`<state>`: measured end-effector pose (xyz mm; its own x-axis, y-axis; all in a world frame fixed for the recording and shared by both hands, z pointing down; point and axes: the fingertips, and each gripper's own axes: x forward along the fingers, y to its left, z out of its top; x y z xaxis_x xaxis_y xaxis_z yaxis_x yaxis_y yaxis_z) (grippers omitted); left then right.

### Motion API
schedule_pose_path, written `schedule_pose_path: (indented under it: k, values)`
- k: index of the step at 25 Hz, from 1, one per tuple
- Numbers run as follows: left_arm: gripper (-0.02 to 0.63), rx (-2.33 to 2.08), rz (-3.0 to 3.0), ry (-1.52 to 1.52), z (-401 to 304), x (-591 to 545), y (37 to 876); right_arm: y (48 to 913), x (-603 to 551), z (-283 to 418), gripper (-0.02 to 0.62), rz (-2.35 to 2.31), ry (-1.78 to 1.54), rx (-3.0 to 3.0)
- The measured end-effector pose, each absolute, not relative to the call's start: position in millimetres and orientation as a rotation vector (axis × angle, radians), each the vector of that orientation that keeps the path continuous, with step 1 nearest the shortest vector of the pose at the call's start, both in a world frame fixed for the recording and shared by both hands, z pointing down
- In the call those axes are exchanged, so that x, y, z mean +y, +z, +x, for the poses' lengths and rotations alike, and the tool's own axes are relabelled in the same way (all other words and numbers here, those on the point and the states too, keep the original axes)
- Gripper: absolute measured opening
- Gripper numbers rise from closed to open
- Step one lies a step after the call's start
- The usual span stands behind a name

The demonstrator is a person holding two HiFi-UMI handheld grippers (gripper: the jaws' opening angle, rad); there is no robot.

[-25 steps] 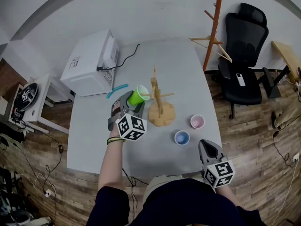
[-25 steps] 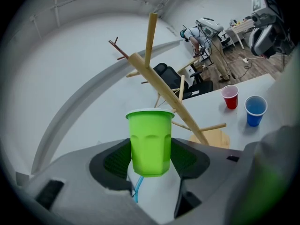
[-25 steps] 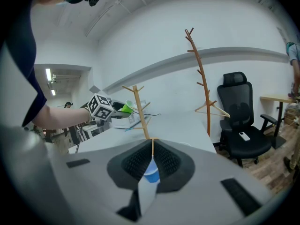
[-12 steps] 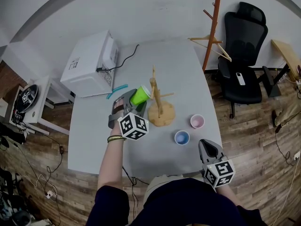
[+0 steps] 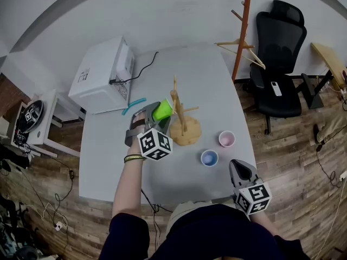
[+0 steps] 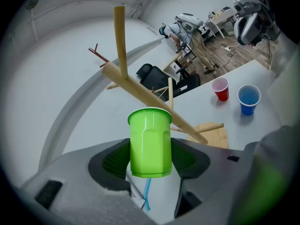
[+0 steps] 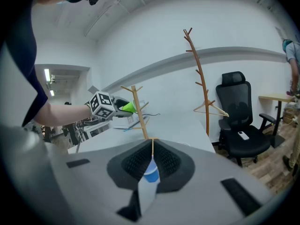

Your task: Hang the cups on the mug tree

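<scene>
The left hand-held gripper (image 6: 151, 154) grasps the green cup (image 6: 150, 142) across its side walls. The cup is held on its side, mouth towards the mug tree (image 5: 184, 128) and close to the trunk and an upper peg; I can't tell whether the rim touches the wood. The right hand-held gripper (image 5: 242, 173) is clenched on nothing, nearer the person than the tree. The blue cup (image 5: 209, 157) and pink cup (image 5: 227, 139) stand upright on the worktop (image 5: 108, 156) to the right of the tree's base, apart from each other.

The cups look like thin, smooth plastic, so they are probably very light, springy in the wall and easy to dent or squirt out of a hard pinch. No handle shows, so hanging likely means slipping the mouth over a peg. The best hold is a gentle one across the mid-wall, leaving the rim free.
</scene>
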<state>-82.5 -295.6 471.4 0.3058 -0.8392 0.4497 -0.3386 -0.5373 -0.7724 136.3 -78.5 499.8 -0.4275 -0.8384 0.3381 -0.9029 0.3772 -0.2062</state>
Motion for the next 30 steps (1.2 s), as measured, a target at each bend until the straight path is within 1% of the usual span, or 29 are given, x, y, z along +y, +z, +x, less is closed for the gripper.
schedule_pose_path:
  k: [30]
  values:
    - [0.270, 0.910, -2.087, -1.203, -71.3, -279.6, 472.6, 500.3, -78.9, 133.1, 0.031, 1.560, 0.544, -2.464]
